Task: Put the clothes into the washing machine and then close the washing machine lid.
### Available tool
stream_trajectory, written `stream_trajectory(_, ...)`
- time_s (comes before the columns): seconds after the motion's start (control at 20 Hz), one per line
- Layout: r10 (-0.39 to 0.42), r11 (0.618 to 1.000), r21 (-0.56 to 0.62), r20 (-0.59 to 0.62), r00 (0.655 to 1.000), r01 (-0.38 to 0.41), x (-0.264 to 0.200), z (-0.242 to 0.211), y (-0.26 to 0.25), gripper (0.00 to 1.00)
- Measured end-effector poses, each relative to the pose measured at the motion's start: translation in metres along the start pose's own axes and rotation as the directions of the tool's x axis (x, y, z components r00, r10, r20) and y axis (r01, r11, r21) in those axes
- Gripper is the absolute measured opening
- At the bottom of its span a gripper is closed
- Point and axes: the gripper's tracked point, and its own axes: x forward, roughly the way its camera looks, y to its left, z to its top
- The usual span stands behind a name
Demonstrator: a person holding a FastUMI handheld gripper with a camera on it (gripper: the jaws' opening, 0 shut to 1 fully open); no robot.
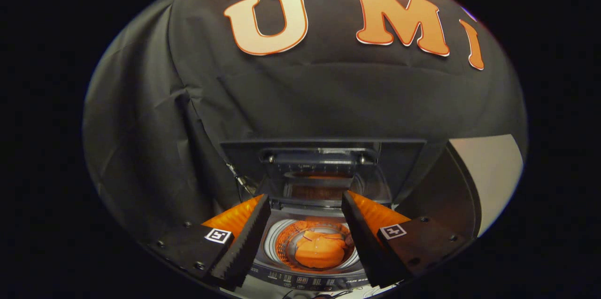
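A top-loading washing machine (pixel 310 281) stands below me, its control strip nearest. An orange garment (pixel 319 251) lies bunched in the round drum (pixel 281 242), seen down between my fingers. The dark glass lid (pixel 324 167) stands raised upright at the back of the opening, just beyond my fingertips. My gripper (pixel 306 207) hovers above the opening, open, with nothing held between its fingers.
Black cloth walls close in behind and to the left of the machine. A pale panel (pixel 493 172) shows to the right beyond a dark curved edge.
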Motion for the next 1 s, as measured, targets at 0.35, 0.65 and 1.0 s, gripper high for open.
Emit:
stream_trajectory(0.35,-0.006,1.000,-0.003,0.050,0.999,0.006,0.011,0.051,-0.005,0.99)
stream_trajectory(0.65,-0.010,1.000,-0.009,0.060,0.998,0.011,0.043,0.082,-0.007,0.99)
stream_trajectory(1.0,-0.050,0.999,0.011,0.046,0.998,0.049,0.079,0.087,-0.016,0.99)
